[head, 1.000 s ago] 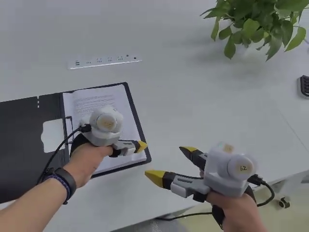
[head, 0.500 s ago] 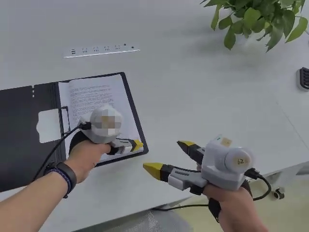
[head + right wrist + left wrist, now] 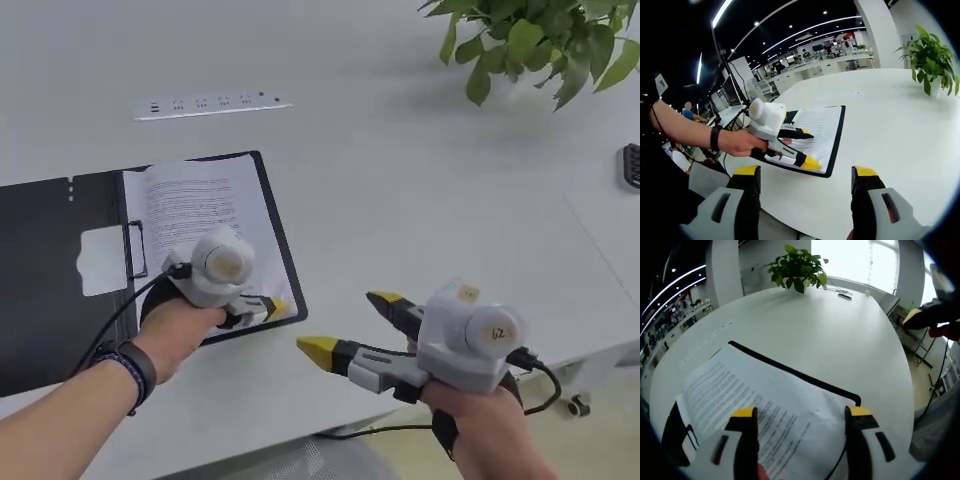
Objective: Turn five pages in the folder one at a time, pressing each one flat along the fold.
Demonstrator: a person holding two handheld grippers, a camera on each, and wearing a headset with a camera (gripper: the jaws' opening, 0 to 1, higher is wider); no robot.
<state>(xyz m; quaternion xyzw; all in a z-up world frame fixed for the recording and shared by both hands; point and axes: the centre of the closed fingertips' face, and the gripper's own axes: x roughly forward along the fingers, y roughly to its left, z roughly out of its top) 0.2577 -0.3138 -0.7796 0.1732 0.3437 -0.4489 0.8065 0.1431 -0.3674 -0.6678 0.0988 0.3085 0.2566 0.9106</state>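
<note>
1. The left gripper (image 3: 262, 308) stands with its jaws spread wide and nothing between them. In the left gripper view its two yellow-tipped jaws frame the printed page (image 3: 200, 210).
2. From the right gripper view, the lower jaw of the left gripper lies low over the near right corner of the page. Whether it presses on the paper cannot be told.
3. The right gripper (image 3: 350, 325) is also wide apart and empty. It hovers over the bare table (image 3: 400, 180) close to the near edge, well to the right of the folder (image 3: 50, 310).
4. The folder lies open and flat toward the table's near left corner. Its covers are matt black with a thin, stiff border showing round the sheet.
5. The page is white, covered in fine lines of print, and lies on the folder's right half with a slight bulge.
6. A thin metal clip (image 3: 137, 250) sits along the fold, and a pale rectangular patch (image 3: 100, 260) marks the left inner cover.
7. Both grippers have glossy white rounded bodies, dark jaws and yellow wedge tips.
8. The table top is smooth and white, with a long white power strip (image 3: 210, 103) toward its far edge and a leafy green plant (image 3: 530, 40) at the far right corner.
</note>
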